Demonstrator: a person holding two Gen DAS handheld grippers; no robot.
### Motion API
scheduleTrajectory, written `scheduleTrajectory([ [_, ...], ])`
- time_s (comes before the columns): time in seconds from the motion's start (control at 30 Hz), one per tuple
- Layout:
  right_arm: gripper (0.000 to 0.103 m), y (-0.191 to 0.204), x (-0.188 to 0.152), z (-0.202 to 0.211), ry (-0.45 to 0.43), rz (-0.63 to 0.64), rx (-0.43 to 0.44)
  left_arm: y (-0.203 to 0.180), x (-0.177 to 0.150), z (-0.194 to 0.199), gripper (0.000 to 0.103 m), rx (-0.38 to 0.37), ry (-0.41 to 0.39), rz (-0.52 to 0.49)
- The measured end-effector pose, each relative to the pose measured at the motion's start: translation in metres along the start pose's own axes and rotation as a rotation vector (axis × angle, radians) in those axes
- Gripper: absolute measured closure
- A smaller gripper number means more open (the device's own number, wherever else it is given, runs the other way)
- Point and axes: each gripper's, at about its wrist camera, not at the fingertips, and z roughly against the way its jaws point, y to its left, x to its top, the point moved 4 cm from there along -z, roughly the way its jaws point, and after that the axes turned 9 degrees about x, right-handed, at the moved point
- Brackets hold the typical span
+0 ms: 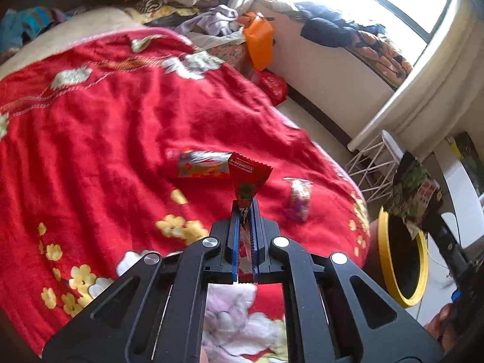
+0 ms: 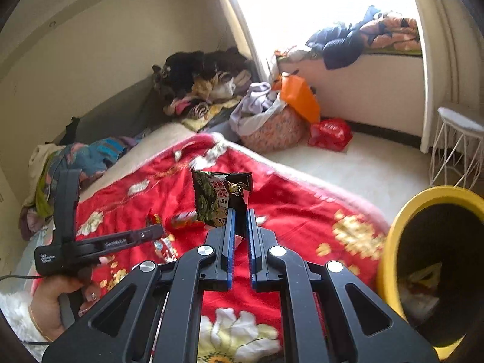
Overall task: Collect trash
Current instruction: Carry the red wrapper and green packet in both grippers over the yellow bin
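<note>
Both grippers are mid-carry: the left gripper [image 1: 245, 202] is clamped on a red wrapper [image 1: 248, 178], and the right gripper [image 2: 239, 211], jaws nearly closed, pinches a dark snack bag [image 2: 219, 198]. Past the blanket's [image 1: 106, 127] near corner stands the yellow-rimmed bin [image 2: 390, 242], so each load likely needs swinging over its mouth and releasing. Farther up the blanket a striped packet [image 1: 201, 165] and purple wrapper [image 1: 298, 201] await.

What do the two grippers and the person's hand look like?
Each gripper, left gripper and right gripper, is matte black with slotted linkage arms, silver pivot bolts and blue ribbed finger pads. White lettering marks the left one's side. The hand is bare, with a thin bracelet.
</note>
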Motion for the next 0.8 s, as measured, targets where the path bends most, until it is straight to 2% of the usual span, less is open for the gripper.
scheduleTrajectory([
  [0.4,0.096,-0.033,0.026,0.061,-0.149,-0.005,-0.078,-0.093,0.004,0.029,0.1,-0.094,-0.061,-0.141],
  [0.67,0.096,-0.081,0.033,0.105,-0.24,-0.06,-0.184,-0.14,-0.003,0.031,0.1,-0.137,-0.056,-0.221],
  [0.8,0.096,-0.118,0.031,0.127,-0.277,-0.109,-0.264,-0.166,-0.008,0.03,0.1,-0.16,-0.053,-0.262],
])
